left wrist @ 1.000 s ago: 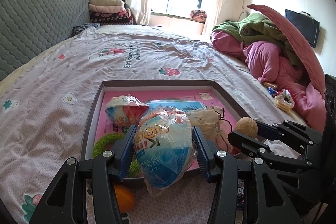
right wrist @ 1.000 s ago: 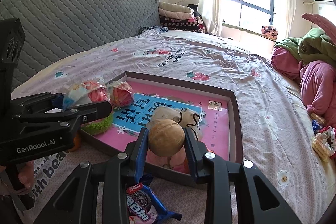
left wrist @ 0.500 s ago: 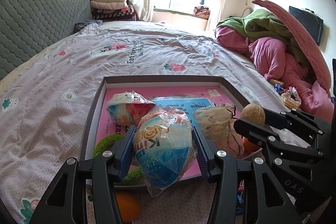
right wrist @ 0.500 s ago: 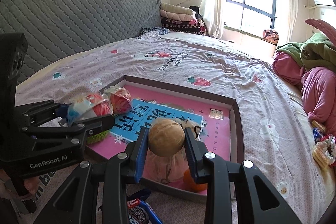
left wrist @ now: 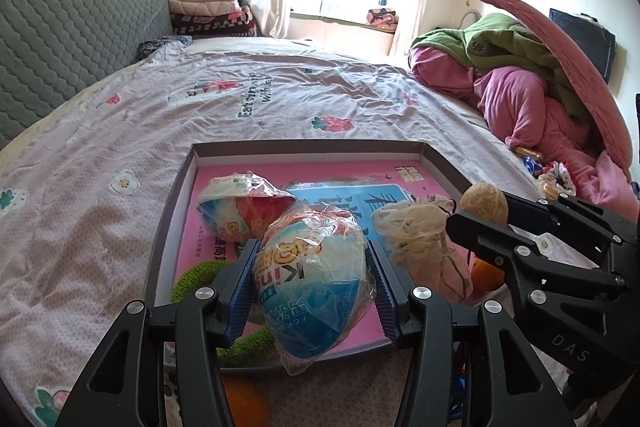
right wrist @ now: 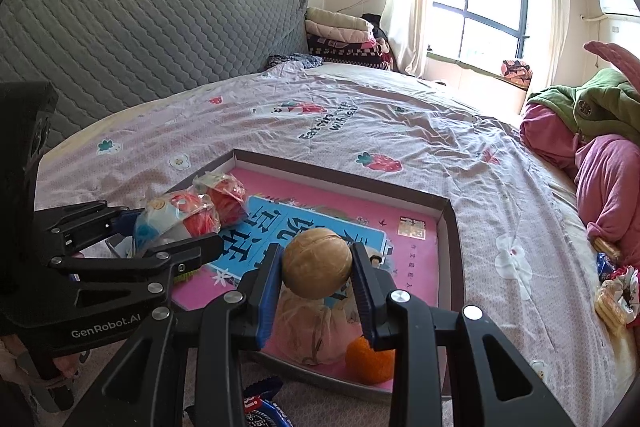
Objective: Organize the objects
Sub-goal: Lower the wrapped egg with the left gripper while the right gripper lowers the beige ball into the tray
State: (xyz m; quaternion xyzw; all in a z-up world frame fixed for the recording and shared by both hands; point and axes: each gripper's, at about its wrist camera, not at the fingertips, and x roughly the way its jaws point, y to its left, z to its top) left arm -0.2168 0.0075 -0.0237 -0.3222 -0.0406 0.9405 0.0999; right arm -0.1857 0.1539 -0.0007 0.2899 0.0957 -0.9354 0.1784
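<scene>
A shallow box tray [left wrist: 304,147] with a pink printed floor lies on the bed, also in the right wrist view [right wrist: 450,227]. My left gripper [left wrist: 311,281] is shut on a plastic-wrapped toy egg [left wrist: 312,283] over the tray's near edge. My right gripper [right wrist: 317,269] is shut on a brown walnut [right wrist: 317,269], held above the tray's near right part; it shows in the left wrist view [left wrist: 483,203]. In the tray lie a second wrapped egg [left wrist: 240,205], a cream mesh pouch [left wrist: 416,231], a green knitted ring [left wrist: 192,279] and an orange [right wrist: 368,361].
A blue snack packet [right wrist: 260,405] and another orange [left wrist: 244,403] lie on the sheet in front of the tray. Pink and green bedding [left wrist: 520,87] is piled at the right. Small wrapped snacks [right wrist: 612,295] lie by it. A grey headboard [right wrist: 140,39] stands at the left.
Both grippers moved forward over the tray with their loads. The orange that lay in front of the tray's right part now lies inside it.
</scene>
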